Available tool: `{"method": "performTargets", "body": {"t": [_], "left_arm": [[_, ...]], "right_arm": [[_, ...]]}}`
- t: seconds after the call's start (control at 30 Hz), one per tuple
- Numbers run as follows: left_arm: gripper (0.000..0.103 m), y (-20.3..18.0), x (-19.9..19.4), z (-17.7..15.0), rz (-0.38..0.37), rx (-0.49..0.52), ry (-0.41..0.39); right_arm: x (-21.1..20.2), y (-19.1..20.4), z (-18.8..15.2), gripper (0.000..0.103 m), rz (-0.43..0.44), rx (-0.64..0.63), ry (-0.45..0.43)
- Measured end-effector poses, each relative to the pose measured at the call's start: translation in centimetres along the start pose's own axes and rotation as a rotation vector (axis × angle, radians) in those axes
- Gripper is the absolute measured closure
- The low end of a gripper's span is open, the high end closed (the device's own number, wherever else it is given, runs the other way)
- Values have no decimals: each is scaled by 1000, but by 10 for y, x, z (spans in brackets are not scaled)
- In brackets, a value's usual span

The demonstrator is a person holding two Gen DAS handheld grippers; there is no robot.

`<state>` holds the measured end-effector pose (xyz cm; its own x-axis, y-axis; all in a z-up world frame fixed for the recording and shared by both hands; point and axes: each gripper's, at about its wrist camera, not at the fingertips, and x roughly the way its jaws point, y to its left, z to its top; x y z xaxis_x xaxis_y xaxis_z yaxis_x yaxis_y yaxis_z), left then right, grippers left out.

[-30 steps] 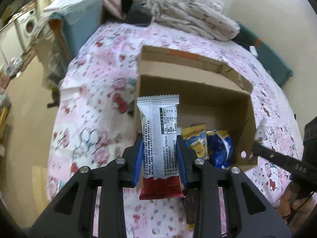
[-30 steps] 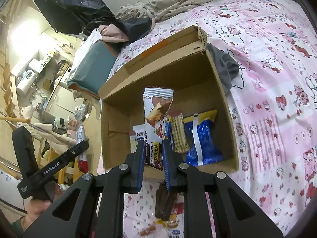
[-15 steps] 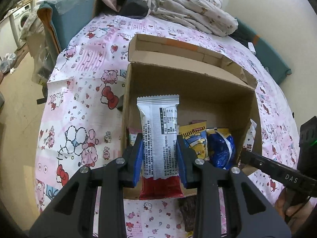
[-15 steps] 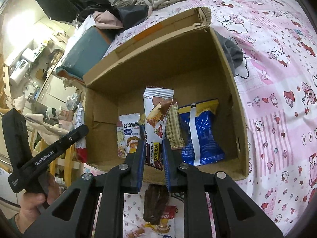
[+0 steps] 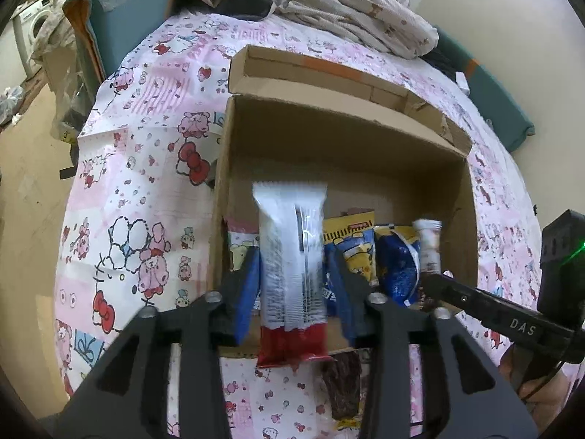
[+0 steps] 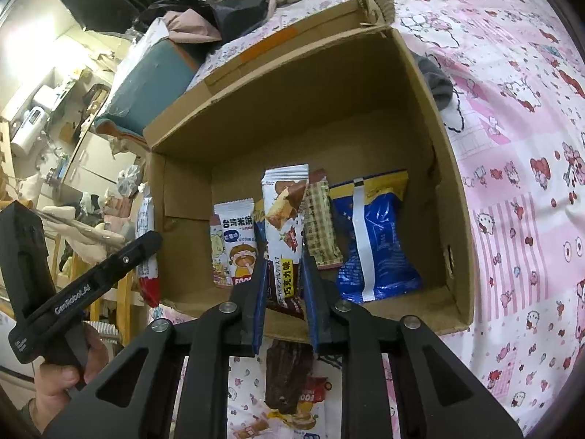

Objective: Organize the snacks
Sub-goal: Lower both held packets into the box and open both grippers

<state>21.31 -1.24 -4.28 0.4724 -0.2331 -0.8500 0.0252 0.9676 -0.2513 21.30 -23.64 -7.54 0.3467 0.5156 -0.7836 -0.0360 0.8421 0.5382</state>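
Two claws, each with a snack over the box

Left claw [image 5: 292, 278] clamps a white-and-red bar [image 5: 290, 256]; right claw [image 6: 283, 267] grips a chocolate wafer [image 6: 283, 219], both above the cardboard box [image 6: 453, 168] on a pink cartoon-print bed [image 6: 519, 153]. A packet inside reads "FOOD" [image 6: 234, 241].

A lived-in home is shown, most likely a bedroom opening onto a utility corner. A bed covered by a pink cartoon-print sheet [image 5: 146, 190] is seen, with a crumpled blanket [image 5: 351, 18] heaped at its far end and dark clothing [image 6: 241, 18] piled beside it. A teal cushion [image 6: 153, 84] is propped near the bed's edge. A washing machine [image 5: 34, 33] is glimpsed at the far left of the left wrist view. Cluttered shelves and small household items [image 6: 33, 120] are visible along the wall in the right wrist view. A plain cardboard box [image 5: 340, 139] is set on the bed.
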Motion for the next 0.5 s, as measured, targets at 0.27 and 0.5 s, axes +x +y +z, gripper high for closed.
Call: {"method": "performTargets", "body": {"t": [0.27, 0.5], "left_arm": [[36, 2, -5, 0, 13, -7, -16], [36, 7, -18, -10, 25, -5, -16]], "right_arm": [[-6, -13, 1, 43, 47, 73, -12], [-19, -19, -8, 43, 61, 109, -29]]}}
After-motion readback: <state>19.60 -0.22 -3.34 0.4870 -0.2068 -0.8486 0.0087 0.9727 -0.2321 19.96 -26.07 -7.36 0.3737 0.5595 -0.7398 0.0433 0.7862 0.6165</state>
